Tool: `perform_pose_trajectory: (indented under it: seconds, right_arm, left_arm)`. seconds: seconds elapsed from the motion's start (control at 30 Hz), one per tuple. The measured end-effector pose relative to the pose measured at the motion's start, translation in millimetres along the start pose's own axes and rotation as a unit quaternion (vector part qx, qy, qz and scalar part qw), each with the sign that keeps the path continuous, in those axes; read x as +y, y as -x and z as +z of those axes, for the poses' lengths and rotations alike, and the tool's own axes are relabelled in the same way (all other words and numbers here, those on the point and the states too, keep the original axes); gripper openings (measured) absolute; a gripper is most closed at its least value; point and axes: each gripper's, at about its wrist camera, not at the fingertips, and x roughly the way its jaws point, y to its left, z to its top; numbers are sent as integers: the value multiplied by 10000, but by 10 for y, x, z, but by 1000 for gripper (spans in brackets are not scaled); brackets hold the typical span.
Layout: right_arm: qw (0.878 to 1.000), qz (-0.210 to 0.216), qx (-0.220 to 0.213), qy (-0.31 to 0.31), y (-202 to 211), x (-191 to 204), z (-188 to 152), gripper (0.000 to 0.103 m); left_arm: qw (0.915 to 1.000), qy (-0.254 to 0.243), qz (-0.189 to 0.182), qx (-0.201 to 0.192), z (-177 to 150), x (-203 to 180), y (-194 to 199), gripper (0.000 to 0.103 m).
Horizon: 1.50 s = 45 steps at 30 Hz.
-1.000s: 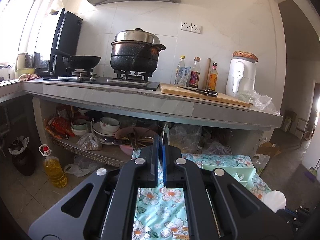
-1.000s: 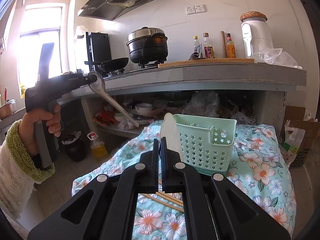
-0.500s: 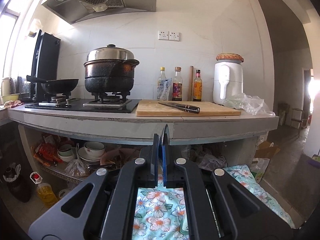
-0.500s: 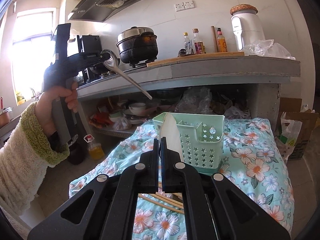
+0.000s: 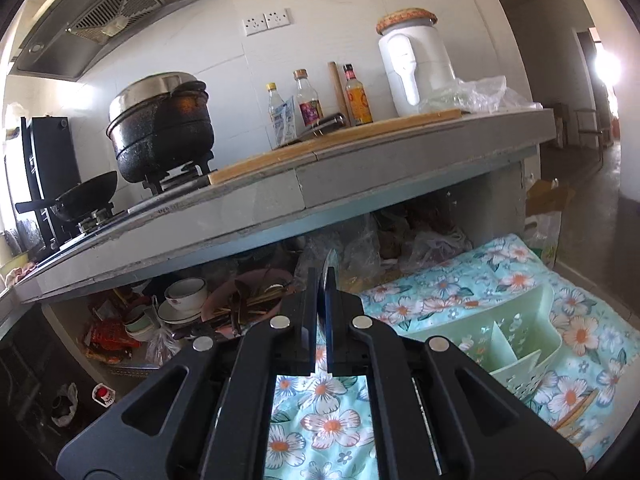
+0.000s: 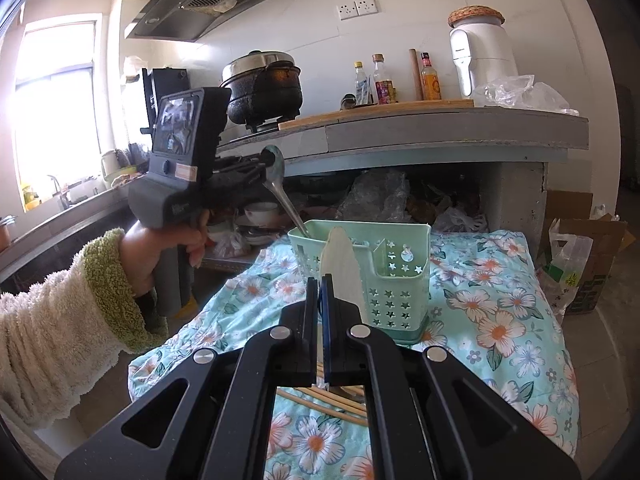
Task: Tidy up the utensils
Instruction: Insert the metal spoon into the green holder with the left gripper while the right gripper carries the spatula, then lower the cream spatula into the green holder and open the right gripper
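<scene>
Change: since half a second ago the left gripper [image 6: 262, 168] has come across toward the green caddy [image 6: 384, 280], and the metal spoon's handle tip now dips inside the caddy's left compartment instead of hanging in the air short of it.
Left gripper: pinching the metal spoon [image 6: 282, 192] at its bowl, handle slanting down to the right; in its own view the fingers [image 5: 310, 304] are pressed nearly together on the thin bowl edge.
Right gripper: [image 6: 320, 312] fingers nearly together, clamped on a white plastic spoon [image 6: 340, 268] that stands up in front of the caddy.
Caddy: upright on the floral cloth [image 6: 500, 320], star cut-outs in its walls, dividers inside.
Chopsticks: [image 6: 324, 400] lying on the cloth below the right gripper, partly hidden by its body.
In the way: the white spoon covers part of the caddy's front wall in the right view.
Surroundings: grey counter [image 6: 440, 132] behind, with a black pot [image 6: 264, 88], bottles [image 6: 380, 80] and a white appliance [image 6: 480, 56]; bowls [image 5: 184, 300] on the shelf beneath.
</scene>
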Motion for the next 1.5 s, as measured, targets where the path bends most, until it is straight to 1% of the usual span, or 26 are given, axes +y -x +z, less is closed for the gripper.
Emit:
perform_pose_trajectory:
  seconds: [0.1,0.27,0.33,0.37,0.43,0.47,0.53,0.57,0.6,0.7,0.83,0.93,1.0,1.1,1.17,1.27,1.37,1.5]
  right_arm:
    - [10000,-35,16,-23,12,-25,-11,2]
    - [9999,-103,57,-70,31,-95,-19,2]
    - [9998,-124,73,-113,40,-132,-19,2]
    - [9998,-122,87,-142,41,-150,-17,2]
    - [9997,-104,111,-208,42,-192,-13,2]
    - [9996,-83,123,-248,43,-217,-5,2]
    - [9994,-22,120,-330,54,-268,18,2]
    - [9993,15,94,-364,69,-293,39,2]
    - [9991,67,60,-405,83,-319,72,2]
    - [9982,261,-150,-516,151,-437,236,2]
    - [9949,574,-573,-603,233,-589,573,2]
    - [9909,782,-919,-597,257,-667,829,2]
    - [9884,868,-1125,-534,229,-682,983,2]
    - [9830,1123,-1362,-502,107,-704,1162,2]
    - [9805,1236,-1468,-414,-20,-702,1211,2]
    - [9817,1196,-1461,-262,-288,-689,1196,2]
    - [9877,928,-1260,-54,-570,-687,1076,2]
    - [9933,788,-835,-122,-912,-799,846,2]
  left_arm:
    - [9993,129,-184,310,-87,-30,-147,2]
    - [9943,575,-645,631,-215,10,-263,7]
    - [9931,671,-709,652,-245,19,-260,15]
    - [9919,751,-779,664,-257,36,-253,17]
    - [9888,951,-939,671,-280,77,-231,26]
    - [9871,1055,-1011,660,-289,109,-208,29]
    - [9849,1208,-1092,587,-297,156,-149,37]
    - [9838,1292,-1123,530,-306,192,-102,39]
    - [9826,1376,-1153,474,-308,224,-52,43]
    - [9784,1662,-1207,250,-340,356,142,52]
    - [9729,1952,-1236,1,-471,522,432,61]
    - [9709,2051,-1237,-14,-630,602,612,65]
    - [9703,2088,-1222,64,-750,641,704,67]
    - [9686,2189,-1152,251,-959,671,810,71]
    - [9661,2310,-1082,396,-1090,683,850,71]
    - [9616,2469,-1046,578,-1286,683,922,72]
    - [9625,2429,-993,683,-1423,647,1006,73]
    - [9631,2374,-1022,758,-1553,625,1085,74]
